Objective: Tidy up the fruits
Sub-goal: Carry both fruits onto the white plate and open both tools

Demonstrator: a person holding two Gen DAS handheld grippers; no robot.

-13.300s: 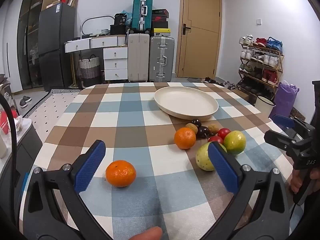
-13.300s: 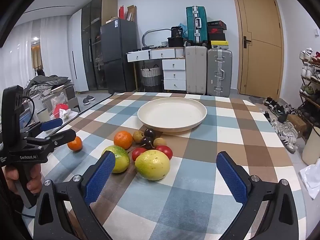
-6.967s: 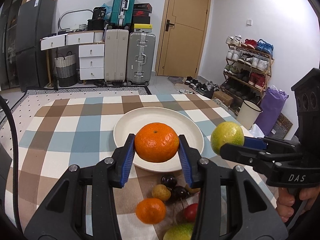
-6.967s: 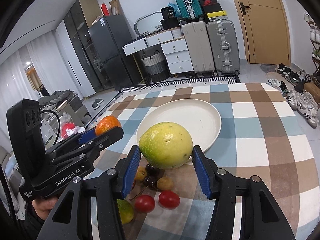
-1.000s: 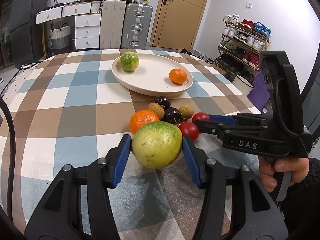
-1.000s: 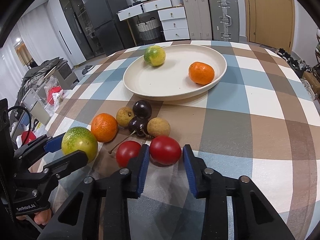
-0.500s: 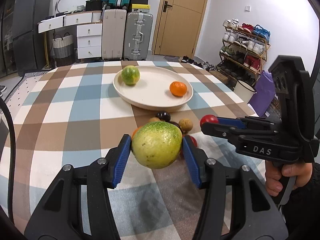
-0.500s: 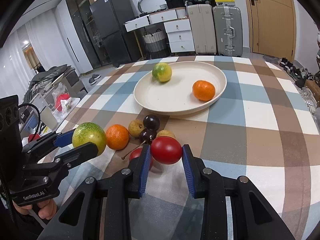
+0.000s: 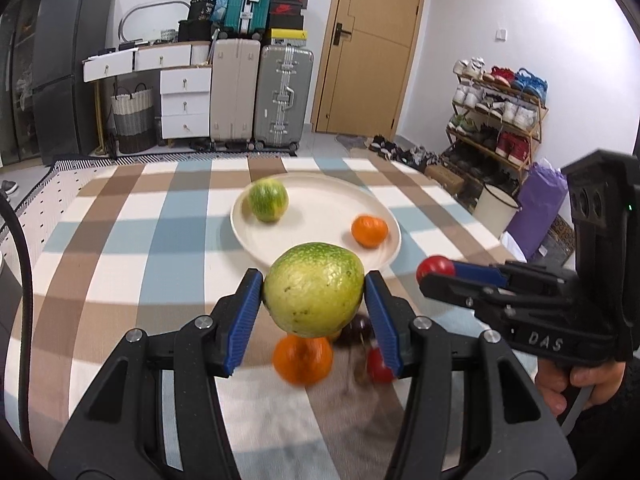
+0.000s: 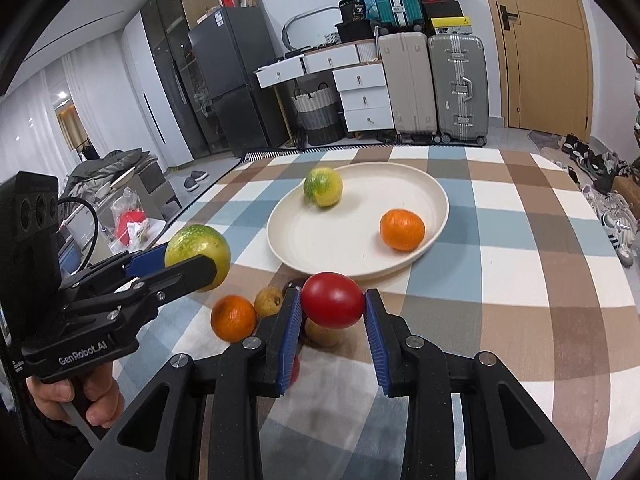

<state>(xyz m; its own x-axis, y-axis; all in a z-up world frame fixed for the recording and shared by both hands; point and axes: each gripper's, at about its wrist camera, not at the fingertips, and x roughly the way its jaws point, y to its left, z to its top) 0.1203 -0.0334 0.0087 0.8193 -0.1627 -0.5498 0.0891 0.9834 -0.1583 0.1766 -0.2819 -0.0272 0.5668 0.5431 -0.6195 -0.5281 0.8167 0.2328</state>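
Both higher now: "GenRobot.AI" left gripper (image 9: pixel 314 300) clamping guava (image 9: pixel 314 290); "DAS" right gripper (image 10: pixel 332 316) clamping tomato (image 10: pixel 332 300)

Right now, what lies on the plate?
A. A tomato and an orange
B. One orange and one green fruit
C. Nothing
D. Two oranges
B: the plate holds an orange and a green fruit; the tomato is in the right gripper, off the plate.

Plate (image 10: pixel 434 196) on worktop (image 10: pixel 540 280) at 12 o'clock; two fruits in it. Loose fruit cluster (image 10: pixel 240 314) before plate, at 7 o'clock.
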